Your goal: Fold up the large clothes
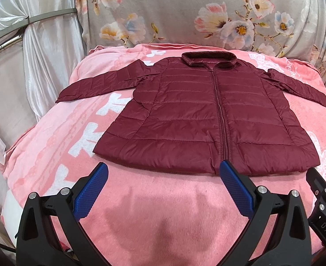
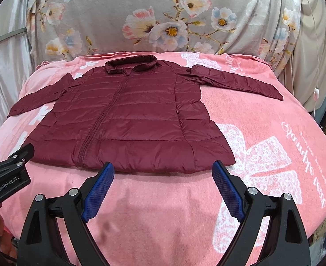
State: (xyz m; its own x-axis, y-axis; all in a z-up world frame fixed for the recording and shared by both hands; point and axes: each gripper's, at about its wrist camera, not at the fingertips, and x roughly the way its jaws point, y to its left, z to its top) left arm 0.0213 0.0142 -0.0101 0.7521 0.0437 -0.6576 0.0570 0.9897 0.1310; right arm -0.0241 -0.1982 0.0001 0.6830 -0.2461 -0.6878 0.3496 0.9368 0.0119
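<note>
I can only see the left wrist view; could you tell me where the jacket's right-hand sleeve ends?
Observer: The sleeve lies flat on the pink blanket, its cuff well short of the blanket's edge.
Operator: Is the right tool gripping anything?
Observer: No, the right tool is open, apart from the jacket hem.
Operator: Anything beyond that side?
Observer: A white cord hangs there.

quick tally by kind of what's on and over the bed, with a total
dark red quilted puffer jacket: 1
pink fleece blanket with white print: 1
black grippers with blue pads, jaws open: 2, left gripper, right gripper
total: 4
</note>
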